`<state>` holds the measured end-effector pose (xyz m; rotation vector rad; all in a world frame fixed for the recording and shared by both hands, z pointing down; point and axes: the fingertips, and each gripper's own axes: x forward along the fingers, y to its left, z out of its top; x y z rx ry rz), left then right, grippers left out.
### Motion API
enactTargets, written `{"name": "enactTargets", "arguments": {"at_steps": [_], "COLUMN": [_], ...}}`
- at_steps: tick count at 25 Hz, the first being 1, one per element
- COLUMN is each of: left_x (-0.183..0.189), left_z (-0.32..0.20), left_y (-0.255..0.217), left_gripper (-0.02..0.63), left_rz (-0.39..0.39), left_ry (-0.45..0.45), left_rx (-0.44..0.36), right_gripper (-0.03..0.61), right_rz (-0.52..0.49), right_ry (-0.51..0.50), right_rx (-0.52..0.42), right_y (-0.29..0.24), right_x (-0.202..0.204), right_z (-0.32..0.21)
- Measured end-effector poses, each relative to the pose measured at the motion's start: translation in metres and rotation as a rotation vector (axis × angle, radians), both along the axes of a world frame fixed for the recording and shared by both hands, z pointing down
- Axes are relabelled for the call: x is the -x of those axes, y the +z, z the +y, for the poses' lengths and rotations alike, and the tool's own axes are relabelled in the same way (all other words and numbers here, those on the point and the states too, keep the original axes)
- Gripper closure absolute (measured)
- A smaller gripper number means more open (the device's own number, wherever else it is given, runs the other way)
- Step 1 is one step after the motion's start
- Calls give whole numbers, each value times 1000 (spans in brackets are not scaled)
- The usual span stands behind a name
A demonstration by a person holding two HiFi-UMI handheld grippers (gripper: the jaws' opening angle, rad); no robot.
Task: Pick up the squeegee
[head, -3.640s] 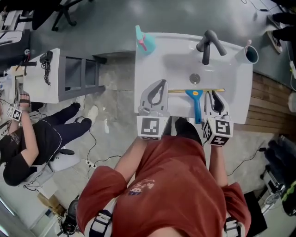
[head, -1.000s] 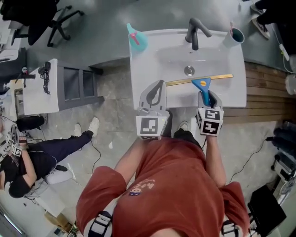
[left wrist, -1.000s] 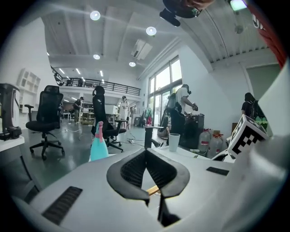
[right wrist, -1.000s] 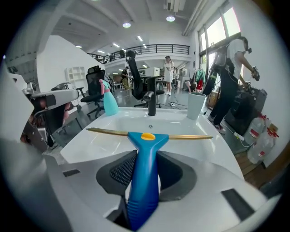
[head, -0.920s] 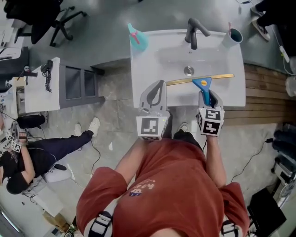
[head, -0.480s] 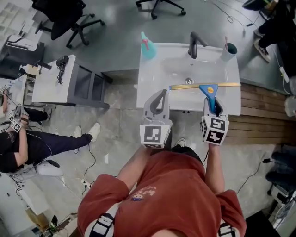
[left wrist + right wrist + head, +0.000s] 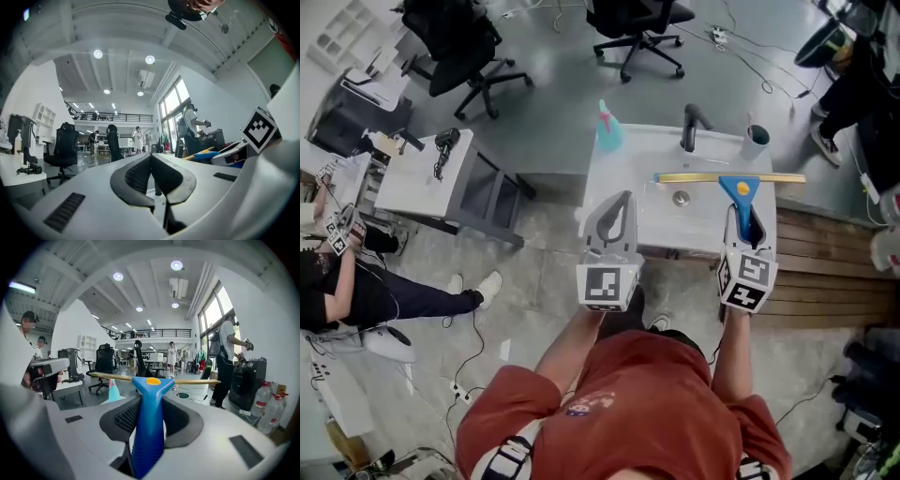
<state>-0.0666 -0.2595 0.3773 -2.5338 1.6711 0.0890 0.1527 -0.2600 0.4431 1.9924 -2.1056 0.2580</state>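
My right gripper [image 7: 744,221] is shut on the blue handle of the squeegee [image 7: 740,190], which it holds in the air above the white sink [image 7: 652,150]. The squeegee's long yellow blade [image 7: 729,177] lies crosswise past the fingertips. In the right gripper view the handle [image 7: 149,427] runs straight between the dark pads, and the blade [image 7: 112,376] stands level in front. My left gripper [image 7: 617,208] hovers beside it on the left, shut on nothing. In the left gripper view its jaws [image 7: 151,161] meet at the tips, with a corner of the squeegee [image 7: 206,153] at the right.
On the sink stand a dark faucet [image 7: 691,124], a teal spray bottle [image 7: 608,131] and a cup [image 7: 757,139]. A white desk [image 7: 427,173] and office chairs [image 7: 455,52] stand at the left and behind. A person sits on the floor [image 7: 352,281]. Wooden decking [image 7: 816,272] lies at the right.
My right gripper has closed on the squeegee handle and lifted it off the sink. Both grippers have risen, and the sink now looks smaller and farther below.
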Motion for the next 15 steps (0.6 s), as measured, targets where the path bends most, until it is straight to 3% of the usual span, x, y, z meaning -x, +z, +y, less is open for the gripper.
{"name": "enactTargets", "arguments": {"at_steps": [5,10,15], "left_x": [-2,-10,6], "left_z": [11,24,32], "left_y": [-18,-57,-75], "left_gripper": [596,595,595], "left_rz": [-29,19,29], "left_ry": [-5,15,-25], "left_rx": [-46,-170,-204], "right_gripper": [437,437,437], "right_rz": [19,26,30], "right_ry": [3,37,22], "right_rx": [-99,-273,-370], "right_y": [-43,-94,-125], "right_x": [-6,-15,-6], "right_z": [12,28,35]}}
